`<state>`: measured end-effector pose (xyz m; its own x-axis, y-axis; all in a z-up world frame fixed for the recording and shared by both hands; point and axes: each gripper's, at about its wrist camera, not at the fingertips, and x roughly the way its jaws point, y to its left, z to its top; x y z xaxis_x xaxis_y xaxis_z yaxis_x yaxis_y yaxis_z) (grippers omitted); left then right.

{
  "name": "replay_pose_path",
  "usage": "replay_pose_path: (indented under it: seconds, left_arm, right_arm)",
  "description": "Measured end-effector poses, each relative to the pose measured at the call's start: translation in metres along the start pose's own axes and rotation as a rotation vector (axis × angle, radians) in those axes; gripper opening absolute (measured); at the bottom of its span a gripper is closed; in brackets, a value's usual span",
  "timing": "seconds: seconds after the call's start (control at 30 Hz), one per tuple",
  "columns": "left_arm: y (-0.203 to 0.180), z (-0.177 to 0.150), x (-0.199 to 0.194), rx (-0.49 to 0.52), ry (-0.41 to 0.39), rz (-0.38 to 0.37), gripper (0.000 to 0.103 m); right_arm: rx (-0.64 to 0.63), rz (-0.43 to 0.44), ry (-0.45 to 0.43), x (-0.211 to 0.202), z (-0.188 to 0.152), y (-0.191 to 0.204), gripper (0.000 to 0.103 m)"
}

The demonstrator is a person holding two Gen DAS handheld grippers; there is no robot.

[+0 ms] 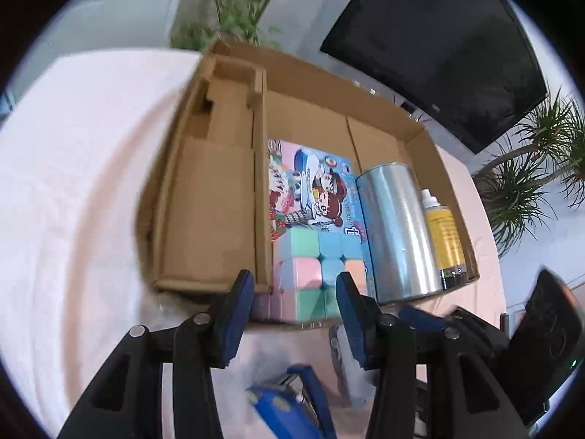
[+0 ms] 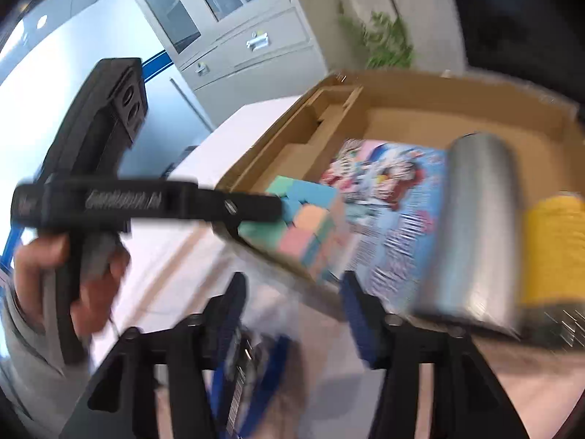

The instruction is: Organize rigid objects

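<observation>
A flat cardboard box (image 1: 310,109) lies on the pale pink table. In its right part lie a colourful picture box (image 1: 310,183), a pastel puzzle cube (image 1: 314,274), a silver can (image 1: 398,226) and a yellow spray bottle (image 1: 444,234). My left gripper (image 1: 294,289) is open and empty, hovering just before the cube at the box's near edge. My right gripper (image 2: 292,296) is open and empty, near the box's near edge; its view is blurred. There the cube (image 2: 303,226), can (image 2: 475,226) and bottle (image 2: 552,248) show. A blue stapler-like object (image 1: 285,406) lies below my left gripper.
The box's left compartment (image 1: 215,197) holds only cardboard inserts. A black monitor (image 1: 438,44) and potted plants (image 1: 530,183) stand behind the table. The left hand-held gripper and hand (image 2: 84,219) cross the right wrist view. A grey cabinet (image 2: 226,25) stands behind.
</observation>
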<state>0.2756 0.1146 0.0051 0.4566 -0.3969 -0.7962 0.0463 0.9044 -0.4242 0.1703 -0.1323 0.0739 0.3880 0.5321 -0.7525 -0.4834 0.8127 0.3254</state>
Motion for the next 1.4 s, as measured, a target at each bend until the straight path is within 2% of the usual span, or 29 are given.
replay_pose_path:
  seconds: [0.03,0.1,0.13,0.2,0.23,0.37,0.5,0.57,0.73,0.87,0.93,0.97,1.0,1.07,1.17,1.2,1.3,1.33,1.4]
  left_arm:
    - [-0.001,-0.007,-0.012,0.012,-0.034,0.001,0.051]
    - [-0.004,-0.021,-0.03,0.035,-0.092,0.019,0.061]
    - [-0.005,-0.031,-0.039,0.04,-0.13,0.016,0.067]
    - [-0.006,-0.044,-0.044,0.026,-0.142,0.011,0.069]
    - [-0.008,-0.052,-0.042,0.02,-0.137,0.006,0.069]
    - [-0.016,-0.076,-0.034,0.01,-0.11,-0.008,0.069]
    - [-0.027,-0.1,-0.027,-0.016,-0.086,-0.049,0.069]
    - [-0.035,-0.107,-0.023,-0.02,-0.071,-0.08,0.069]
    - [-0.065,-0.126,0.004,-0.035,0.034,-0.223,0.069]
    - [-0.098,-0.146,0.036,-0.053,0.144,-0.325,0.067]
    - [-0.114,-0.152,0.053,-0.058,0.186,-0.372,0.066]
    - [-0.122,-0.153,0.06,-0.06,0.198,-0.395,0.06]
    - [-0.132,-0.155,0.067,-0.055,0.212,-0.423,0.056]
    - [-0.149,-0.154,0.08,-0.038,0.232,-0.466,0.052]
    - [-0.178,-0.153,0.093,0.002,0.258,-0.56,0.045]
    - [-0.188,-0.151,0.095,0.018,0.264,-0.583,0.045]
    - [-0.226,-0.147,0.095,0.115,0.246,-0.645,0.045]
    - [-0.233,-0.146,0.095,0.136,0.235,-0.637,0.046]
    - [-0.238,-0.143,0.094,0.154,0.209,-0.56,0.048]
  right_arm:
    - [0.019,-0.051,-0.015,-0.014,-0.017,0.0,0.078]
    - [0.043,-0.125,-0.008,-0.019,-0.043,-0.001,0.08]
    - [0.057,-0.184,0.032,-0.01,-0.059,-0.001,0.08]
    - [0.066,-0.214,0.095,0.011,-0.075,0.002,0.078]
    - [0.063,-0.212,0.099,0.017,-0.077,0.005,0.074]
    - [-0.033,-0.292,0.094,0.037,-0.08,0.028,0.073]
    - [-0.067,-0.281,0.086,0.036,-0.087,0.029,0.067]
    - [-0.008,-0.207,0.088,0.027,-0.09,0.017,0.065]
    - [0.264,0.044,0.09,-0.011,-0.118,-0.038,0.064]
    - [0.613,0.291,0.079,-0.039,-0.157,-0.095,0.064]
    - [0.698,0.369,0.081,-0.045,-0.17,-0.11,0.064]
    - [0.695,0.363,0.08,-0.05,-0.172,-0.114,0.064]
    - [0.673,0.321,0.075,-0.057,-0.173,-0.115,0.066]
    - [0.602,0.219,0.064,-0.071,-0.17,-0.117,0.069]
    - [0.538,0.124,0.024,-0.094,-0.168,-0.123,0.077]
    - [0.509,0.089,0.018,-0.1,-0.167,-0.123,0.08]
    - [0.433,-0.002,0.003,-0.127,-0.166,-0.123,0.08]
    - [0.415,-0.044,-0.009,-0.129,-0.162,-0.119,0.08]
    - [0.362,-0.139,-0.034,-0.141,-0.161,-0.12,0.084]
